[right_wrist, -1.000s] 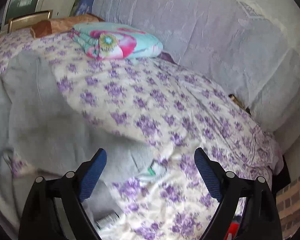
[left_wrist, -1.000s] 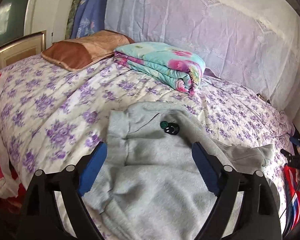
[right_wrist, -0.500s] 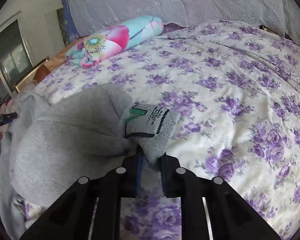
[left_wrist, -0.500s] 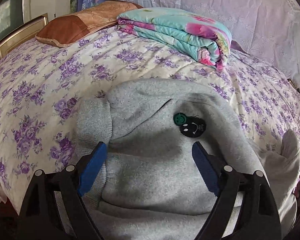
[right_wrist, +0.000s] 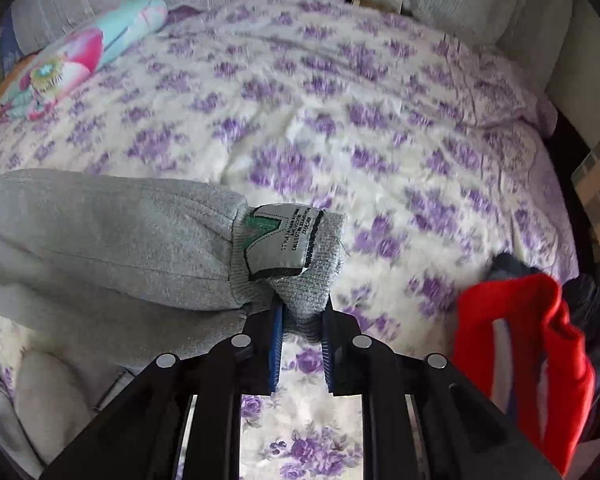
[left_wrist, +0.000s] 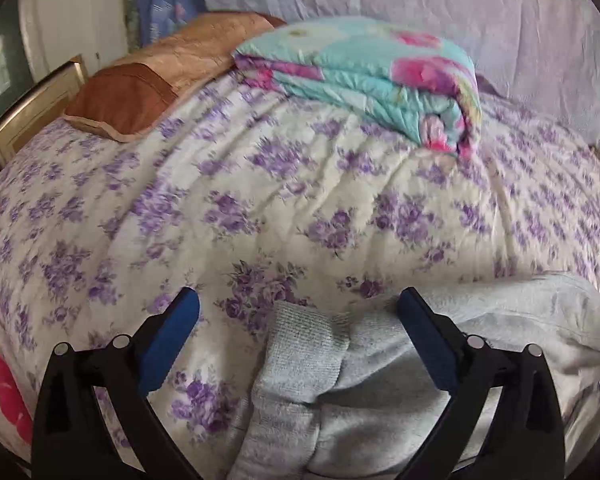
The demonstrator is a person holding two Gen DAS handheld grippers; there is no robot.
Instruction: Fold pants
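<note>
Grey sweatpants [left_wrist: 380,392] lie bunched on the floral bedspread, low in the left wrist view, with a ribbed cuff [left_wrist: 304,344] between the fingers. My left gripper [left_wrist: 298,320] is open, its blue pads either side of that cuff, not closed on it. In the right wrist view my right gripper [right_wrist: 300,320] is shut on the ribbed cuff [right_wrist: 312,276] of a pant leg [right_wrist: 108,240], which stretches to the left and is held above the bed. A white label with green mark [right_wrist: 284,240] shows on the cuff.
A purple-flowered bedspread [left_wrist: 300,200] covers the bed. A folded turquoise and pink quilt [left_wrist: 372,80] and a brown pillow [left_wrist: 152,76] lie at the head. Red and dark clothing [right_wrist: 532,344] sits at the bed's right edge. A wooden headboard [left_wrist: 28,112] stands at left.
The left gripper has moved left and down to the pants' ribbed cuff; the smiley patch is out of view. The right gripper, shut on the leg cuff, has carried it further over the bed.
</note>
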